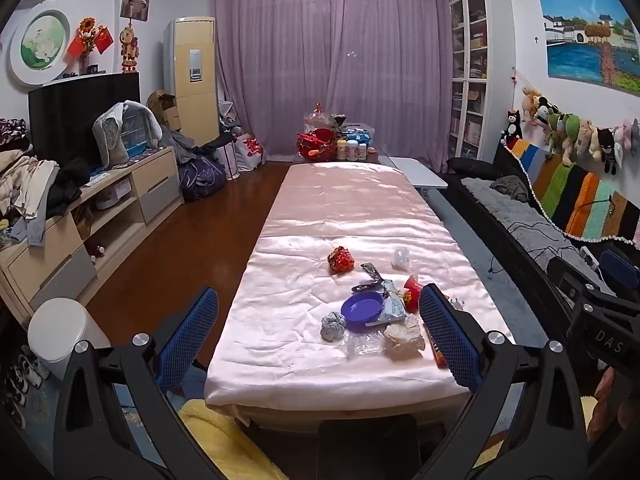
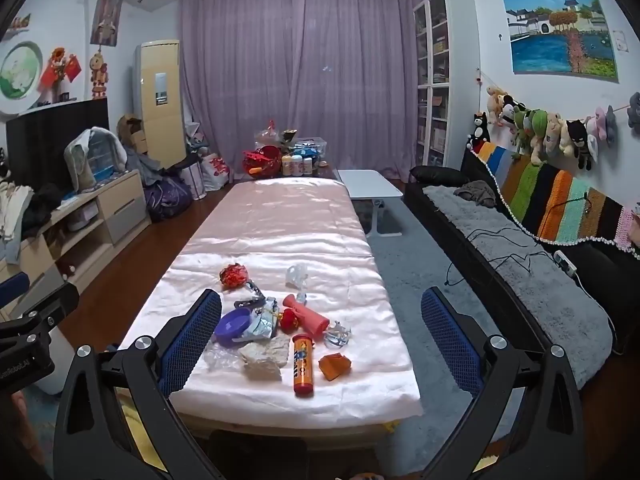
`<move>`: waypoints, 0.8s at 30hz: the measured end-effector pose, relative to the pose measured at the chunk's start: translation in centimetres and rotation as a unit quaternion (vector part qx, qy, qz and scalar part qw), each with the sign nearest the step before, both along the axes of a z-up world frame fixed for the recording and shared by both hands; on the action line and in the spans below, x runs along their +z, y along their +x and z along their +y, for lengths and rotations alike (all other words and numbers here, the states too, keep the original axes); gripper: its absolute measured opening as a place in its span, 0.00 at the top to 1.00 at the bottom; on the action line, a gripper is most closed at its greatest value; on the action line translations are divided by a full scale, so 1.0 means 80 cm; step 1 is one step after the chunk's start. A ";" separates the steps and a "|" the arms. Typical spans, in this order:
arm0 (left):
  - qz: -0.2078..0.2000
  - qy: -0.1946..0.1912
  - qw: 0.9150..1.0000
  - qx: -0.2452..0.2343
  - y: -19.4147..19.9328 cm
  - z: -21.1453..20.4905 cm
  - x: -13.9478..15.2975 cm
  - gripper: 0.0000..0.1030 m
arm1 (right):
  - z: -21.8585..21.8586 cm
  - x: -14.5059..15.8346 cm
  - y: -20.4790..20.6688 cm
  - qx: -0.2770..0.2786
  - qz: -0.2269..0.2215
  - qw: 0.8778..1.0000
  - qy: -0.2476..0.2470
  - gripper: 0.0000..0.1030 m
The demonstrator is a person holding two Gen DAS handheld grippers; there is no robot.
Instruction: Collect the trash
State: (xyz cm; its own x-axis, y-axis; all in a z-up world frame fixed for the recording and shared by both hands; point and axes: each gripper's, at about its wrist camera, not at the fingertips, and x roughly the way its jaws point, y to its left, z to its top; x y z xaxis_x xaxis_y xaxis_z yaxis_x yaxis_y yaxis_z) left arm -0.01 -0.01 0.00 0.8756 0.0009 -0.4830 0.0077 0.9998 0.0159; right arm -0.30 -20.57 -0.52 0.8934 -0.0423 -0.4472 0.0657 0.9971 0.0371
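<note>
Trash lies on the near end of a long table under a pink satin cloth (image 1: 320, 208) (image 2: 280, 216): a purple dish (image 1: 363, 309) (image 2: 232, 325), a crumpled red wrapper (image 1: 341, 259) (image 2: 233, 276), a grey foil ball (image 1: 333, 325), a beige wad (image 1: 404, 336) (image 2: 265, 356), an orange tube (image 2: 302, 362), an orange paper scrap (image 2: 335, 365), a red cup (image 2: 305, 316) and clear plastic (image 1: 401, 258) (image 2: 297, 274). My left gripper (image 1: 318, 336) is open and empty, held short of the table's near edge. My right gripper (image 2: 320, 340) is open and empty, also above the near edge.
A white bin (image 1: 60, 328) stands on the floor left of the table. A TV cabinet (image 1: 100, 208) piled with clothes lines the left wall. A dark sofa (image 2: 520, 248) runs along the right. Jars and bags (image 1: 344, 140) crowd the table's far end. A white side table (image 2: 370, 186) stands beyond.
</note>
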 end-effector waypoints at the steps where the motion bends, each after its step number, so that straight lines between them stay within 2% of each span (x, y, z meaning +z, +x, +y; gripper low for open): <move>1: -0.001 0.000 1.000 0.000 0.000 0.000 0.000 0.08 | 0.000 0.000 0.000 0.001 0.000 1.000 0.000 0.03; 16: -0.004 0.003 1.000 0.003 0.003 -0.001 -0.001 0.08 | -0.001 0.006 0.000 -0.003 -0.005 1.000 0.000 0.03; 24: -0.004 0.004 1.000 0.001 -0.002 -0.004 0.013 0.08 | 0.003 0.006 0.006 0.002 -0.004 1.000 -0.001 0.03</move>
State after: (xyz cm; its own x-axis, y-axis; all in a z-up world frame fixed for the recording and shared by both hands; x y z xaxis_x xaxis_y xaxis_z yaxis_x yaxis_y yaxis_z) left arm -0.17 -0.32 1.07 0.8793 0.0063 -0.4762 0.0061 0.9997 0.0243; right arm 0.14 -20.36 -0.05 0.8970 -0.0397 -0.4402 0.0616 0.9975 0.0357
